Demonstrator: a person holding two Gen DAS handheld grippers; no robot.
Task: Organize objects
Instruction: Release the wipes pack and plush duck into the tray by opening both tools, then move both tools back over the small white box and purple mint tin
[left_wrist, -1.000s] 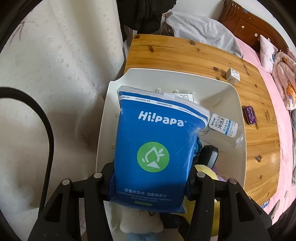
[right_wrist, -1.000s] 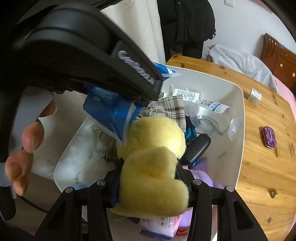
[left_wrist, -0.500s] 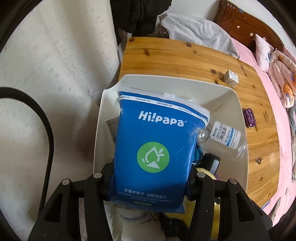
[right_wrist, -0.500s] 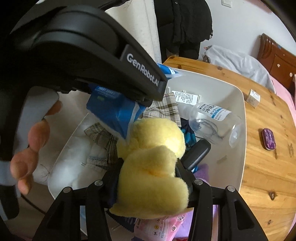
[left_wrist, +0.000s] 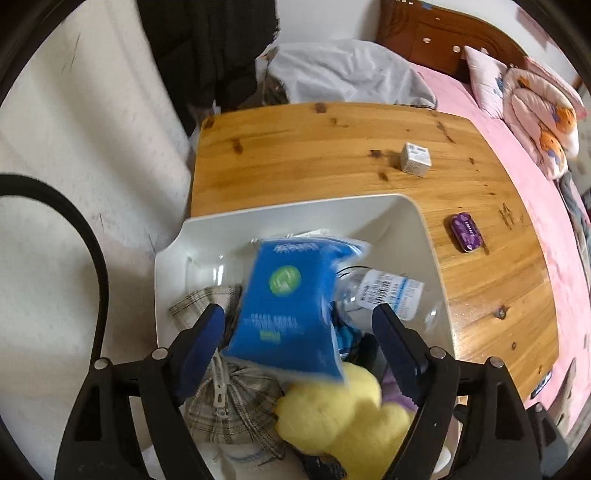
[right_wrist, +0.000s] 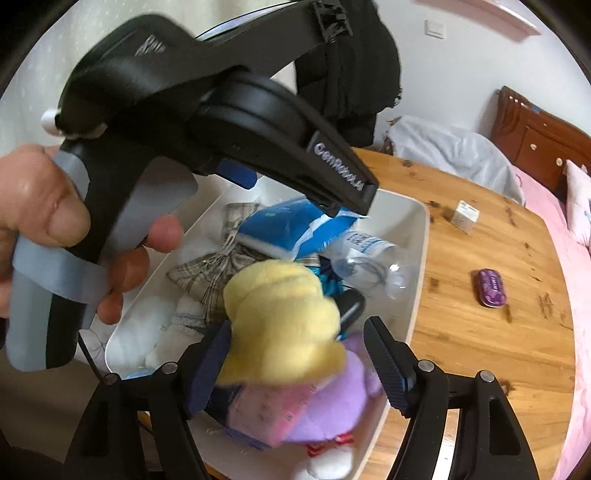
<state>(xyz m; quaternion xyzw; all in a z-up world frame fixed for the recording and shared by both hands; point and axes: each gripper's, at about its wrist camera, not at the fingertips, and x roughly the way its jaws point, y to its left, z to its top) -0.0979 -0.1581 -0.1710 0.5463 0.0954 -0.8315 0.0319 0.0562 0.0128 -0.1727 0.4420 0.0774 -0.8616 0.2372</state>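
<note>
1. The left gripper (left_wrist: 299, 317) is wide open, and the blue wipes pack (left_wrist: 291, 299) sits blurred between its fingers, over the white bin (left_wrist: 406, 218).
2. The right gripper (right_wrist: 295, 354) is wide open too. The yellow plush toy (right_wrist: 284, 321) is blurred between its fingers, above a purple plush toy (right_wrist: 332, 402) in the bin.
3. A clear bottle (left_wrist: 384, 295) and a plaid pouch (left_wrist: 236, 402) lie in the bin.
4. On the wooden table (left_wrist: 314, 155) rest a small white box (left_wrist: 415, 158) and a purple tin (left_wrist: 467, 229).

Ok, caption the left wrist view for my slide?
Open left gripper above blurred blue wipes pack over cluttered white plastic bin.
</note>
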